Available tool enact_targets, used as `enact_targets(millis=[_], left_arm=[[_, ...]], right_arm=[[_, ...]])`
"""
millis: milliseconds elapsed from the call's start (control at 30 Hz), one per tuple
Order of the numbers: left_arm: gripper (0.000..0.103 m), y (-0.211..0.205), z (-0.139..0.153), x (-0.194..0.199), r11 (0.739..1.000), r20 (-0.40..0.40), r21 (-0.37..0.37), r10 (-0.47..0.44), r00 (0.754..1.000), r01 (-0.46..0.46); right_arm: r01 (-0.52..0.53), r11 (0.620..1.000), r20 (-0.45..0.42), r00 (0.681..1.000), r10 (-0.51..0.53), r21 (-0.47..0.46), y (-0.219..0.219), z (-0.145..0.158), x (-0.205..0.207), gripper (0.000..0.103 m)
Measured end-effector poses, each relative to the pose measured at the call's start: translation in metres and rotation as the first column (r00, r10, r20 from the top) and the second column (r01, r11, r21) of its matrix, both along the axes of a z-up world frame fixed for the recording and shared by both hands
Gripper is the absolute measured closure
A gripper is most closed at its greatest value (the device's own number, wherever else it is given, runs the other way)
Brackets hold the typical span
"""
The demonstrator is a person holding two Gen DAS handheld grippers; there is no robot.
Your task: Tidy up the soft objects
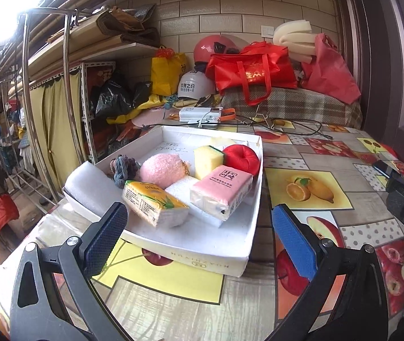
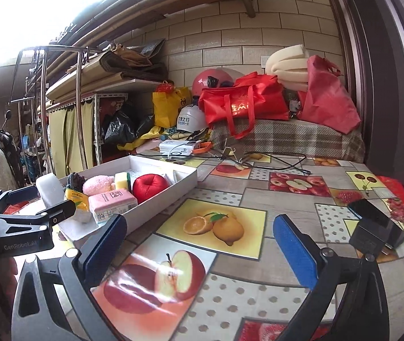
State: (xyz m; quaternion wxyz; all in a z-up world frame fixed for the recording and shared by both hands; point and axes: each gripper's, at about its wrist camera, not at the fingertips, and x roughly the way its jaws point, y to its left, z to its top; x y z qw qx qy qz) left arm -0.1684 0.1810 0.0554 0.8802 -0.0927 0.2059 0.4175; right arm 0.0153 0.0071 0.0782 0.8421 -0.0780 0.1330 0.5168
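Observation:
A white box on the fruit-print table holds a pink tissue pack, a yellow tissue pack, a pink plush, a yellow sponge, a red apple cushion, a grey knitted piece, and a white foam roll at its left end. My left gripper is open and empty just before the box's near edge. My right gripper is open and empty over the table, right of the box. The left gripper also shows in the right wrist view.
A phone and a black charger lie at the table's right edge. A white device, cables and a wire stand lie behind the box. Red bags, helmets and foam sit at the back. A shelf rack stands left.

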Motion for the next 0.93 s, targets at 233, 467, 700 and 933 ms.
enact_targets(millis=[233, 467, 700, 933], left_arm=[[0.0, -0.031, 0.001, 0.003, 1.0, -0.02, 0.003, 0.026, 0.999, -0.026], [0.0, -0.04, 0.0, 0.013, 1.0, -0.054, 0.007, 0.004, 0.999, -0.004], [0.0, -0.036, -0.003, 0.013, 1.0, -0.063, -0.012, 0.008, 0.998, -0.008], [0.0, -0.035, -0.004, 0.016, 1.0, -0.07, -0.021, -0.004, 0.998, 0.003]], right_arm=[[0.08, 0.99, 0.016, 0.997, -0.082, 0.113, -0.064, 0.012, -0.005, 0.0], [0.181, 0.983, -0.086, 0.98, -0.181, -0.016, -0.068, 0.002, 0.009, 0.0], [0.159, 0.987, -0.131, 0.978, -0.162, -0.031, -0.072, -0.003, 0.015, 0.0], [0.162, 0.987, -0.139, 0.977, -0.162, -0.008, -0.078, -0.001, 0.015, 0.0]])
